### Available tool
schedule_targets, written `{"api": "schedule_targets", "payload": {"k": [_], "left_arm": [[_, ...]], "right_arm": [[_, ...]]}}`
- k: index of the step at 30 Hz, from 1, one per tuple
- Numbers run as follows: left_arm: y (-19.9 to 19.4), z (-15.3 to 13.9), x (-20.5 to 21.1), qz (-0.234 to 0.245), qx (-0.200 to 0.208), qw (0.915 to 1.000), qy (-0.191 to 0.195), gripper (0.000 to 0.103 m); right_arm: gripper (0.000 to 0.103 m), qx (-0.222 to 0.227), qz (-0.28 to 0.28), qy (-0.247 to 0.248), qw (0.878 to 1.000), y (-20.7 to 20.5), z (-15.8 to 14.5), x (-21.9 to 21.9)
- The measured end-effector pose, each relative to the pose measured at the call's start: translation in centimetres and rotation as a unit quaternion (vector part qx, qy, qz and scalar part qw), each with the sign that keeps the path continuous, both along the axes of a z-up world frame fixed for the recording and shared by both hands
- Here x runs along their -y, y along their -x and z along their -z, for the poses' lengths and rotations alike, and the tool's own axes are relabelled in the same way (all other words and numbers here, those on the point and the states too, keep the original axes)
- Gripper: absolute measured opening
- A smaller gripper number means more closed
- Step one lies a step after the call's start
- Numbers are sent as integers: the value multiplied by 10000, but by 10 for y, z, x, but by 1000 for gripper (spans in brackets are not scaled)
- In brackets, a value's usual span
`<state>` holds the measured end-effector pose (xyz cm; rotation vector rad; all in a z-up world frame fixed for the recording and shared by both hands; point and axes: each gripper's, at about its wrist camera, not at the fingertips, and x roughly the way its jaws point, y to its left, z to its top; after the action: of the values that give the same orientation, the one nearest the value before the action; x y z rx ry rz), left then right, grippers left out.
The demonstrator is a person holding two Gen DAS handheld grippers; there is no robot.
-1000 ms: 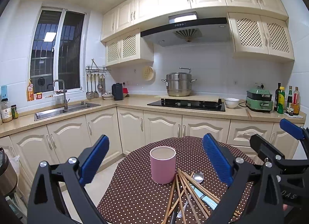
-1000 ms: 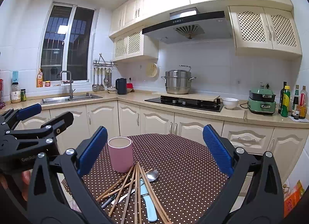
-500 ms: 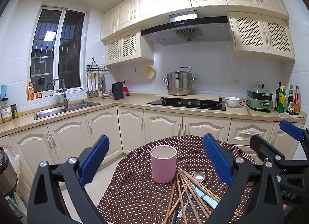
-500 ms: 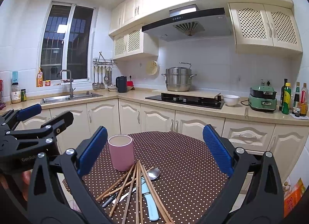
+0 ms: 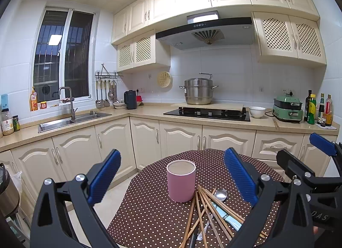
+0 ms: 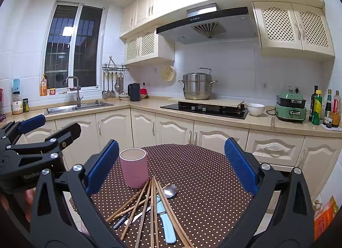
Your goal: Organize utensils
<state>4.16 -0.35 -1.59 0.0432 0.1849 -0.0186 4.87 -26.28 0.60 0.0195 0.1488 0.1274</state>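
Note:
A pink cup point(image 5: 181, 180) point(image 6: 134, 167) stands upright on a round table with a brown dotted cloth point(image 5: 149, 209) point(image 6: 203, 175). Just in front of it lies a loose pile of wooden chopsticks point(image 5: 206, 211) point(image 6: 149, 205), a metal spoon point(image 5: 220, 195) point(image 6: 170, 190), a light-blue-handled utensil point(image 6: 167, 226) and a dark-handled knife point(image 6: 123, 220). My left gripper point(image 5: 172, 181) is held above the table's near side, open and empty. My right gripper point(image 6: 171, 166) hovers open over the pile, holding nothing. Each gripper shows at the other view's edge.
Cream cabinets and a counter run behind the table, with a sink point(image 5: 64, 121), a black hob point(image 5: 207, 113) carrying a steel pot point(image 5: 198, 91), a white bowl point(image 5: 257, 112), a green appliance point(image 5: 288, 108) and bottles point(image 5: 318, 109). Floor lies left of the table.
Both views have tilted slightly, the right one most, so the kitchen sits a little higher in frame. Cup and utensils lie as before. Both grippers stay open.

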Motion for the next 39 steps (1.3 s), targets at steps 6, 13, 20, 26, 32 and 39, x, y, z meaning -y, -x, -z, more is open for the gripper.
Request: {"api": "schedule_targets", "payload": {"k": [6, 13, 20, 26, 32, 39], "left_arm": [[-1, 1, -1, -14, -24, 10000, -2, 96], [-1, 2, 0, -22, -32, 10000, -20, 96], [-3, 0, 0, -38, -47, 10000, -33, 96], [-3, -1, 0, -44, -56, 10000, -23, 96], [-3, -2, 0, -54, -50, 10000, -39, 96], [-4, -2, 0, -51, -57, 10000, -37, 96]], "right_arm": [[97, -4, 11, 26, 10000, -1, 1, -1], [97, -13, 6, 13, 10000, -2, 3, -1], [97, -29, -1, 10, 10000, -2, 3, 0], [97, -54, -11, 2, 10000, -3, 5, 0], [97, -58, -6, 13, 10000, -4, 6, 0], [97, -94, 11, 6, 10000, -5, 6, 1]]}}
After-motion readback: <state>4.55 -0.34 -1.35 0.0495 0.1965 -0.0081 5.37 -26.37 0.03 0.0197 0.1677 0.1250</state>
